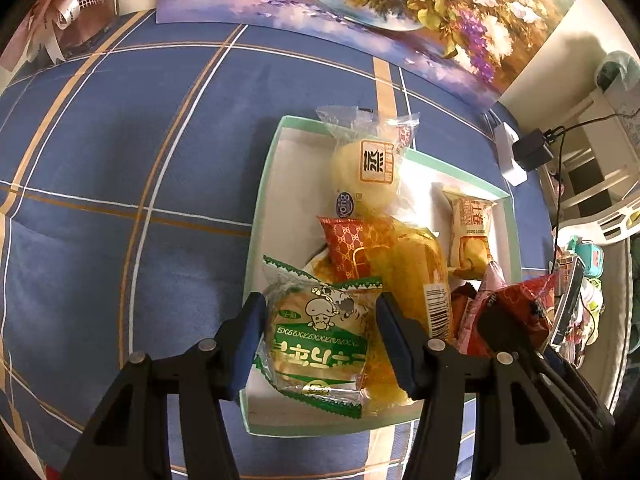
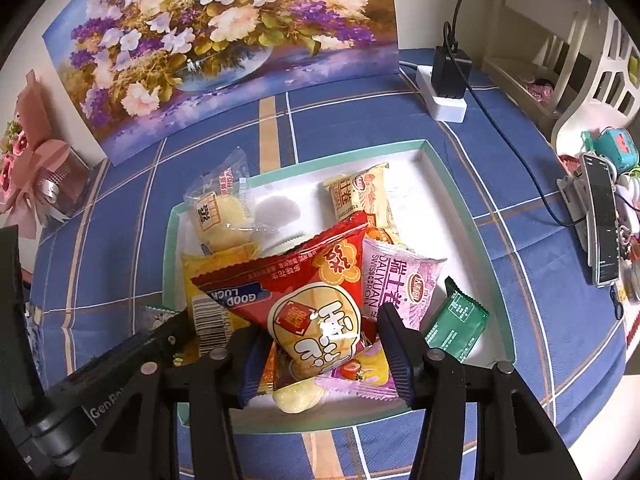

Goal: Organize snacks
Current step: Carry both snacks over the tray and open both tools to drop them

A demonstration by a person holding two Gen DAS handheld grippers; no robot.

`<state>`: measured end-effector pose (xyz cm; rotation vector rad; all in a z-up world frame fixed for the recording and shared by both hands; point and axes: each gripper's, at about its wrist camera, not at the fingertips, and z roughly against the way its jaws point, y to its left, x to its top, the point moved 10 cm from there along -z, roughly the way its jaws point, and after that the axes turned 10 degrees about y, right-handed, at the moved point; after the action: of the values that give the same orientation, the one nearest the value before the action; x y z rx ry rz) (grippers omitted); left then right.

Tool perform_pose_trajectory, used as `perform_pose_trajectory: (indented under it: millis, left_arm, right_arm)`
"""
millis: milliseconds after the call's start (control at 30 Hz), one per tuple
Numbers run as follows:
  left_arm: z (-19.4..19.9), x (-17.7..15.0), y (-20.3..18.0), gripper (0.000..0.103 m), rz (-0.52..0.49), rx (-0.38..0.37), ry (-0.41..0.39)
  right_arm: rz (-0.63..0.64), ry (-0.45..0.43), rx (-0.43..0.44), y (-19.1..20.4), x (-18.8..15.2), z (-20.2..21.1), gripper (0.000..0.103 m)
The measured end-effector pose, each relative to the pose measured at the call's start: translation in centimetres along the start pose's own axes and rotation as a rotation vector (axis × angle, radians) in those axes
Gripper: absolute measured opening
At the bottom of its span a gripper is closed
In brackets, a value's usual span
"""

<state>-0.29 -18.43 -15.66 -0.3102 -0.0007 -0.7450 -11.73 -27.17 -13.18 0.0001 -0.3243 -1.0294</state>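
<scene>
On the left, our left gripper points steeply down over the near-left corner of a shallow white box with a mint-green rim, which sits on a blue checked cloth. Its jaws are closed on a green-and-white bun packet, 1 pad against each side. The packet hangs directly between the fingers, its long axis running away from us, its lower edge just above or on the box floor; we cannot tell which.

Beside it to the right lie a yellow cake packet and, farther back, a clear-wrapped pale bun.

On the right, our right gripper also points down, over the near middle of the same box. Its jaws are clamped on a red puffed-snack bag, which stands tilted between the fingers, its top corner leaning away and to the right. A pink Swiss-roll packet touches it on the right; a green packet lies just beyond.

We judge both snacks sit over the box, so each release turns on lowering straight down.
</scene>
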Motion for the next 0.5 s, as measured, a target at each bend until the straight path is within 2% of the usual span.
perform_pose_trajectory:
  millis: [233,333,500]
  left_arm:
    - [-0.3,0.0,0.7,0.059,0.042,-0.006,0.014]
    - [0.3,0.3,1.0,0.070,0.060,-0.020,-0.002]
    - [1.1,0.4,1.4,0.070,0.074,-0.036,-0.009]
  right_arm:
    - [0.008,0.006,-0.009,0.1,0.0,-0.4,0.056]
    - [0.005,0.005,-0.009,0.1,0.1,-0.3,0.056]
    - [0.007,0.000,-0.020,0.0,0.1,0.0,0.057]
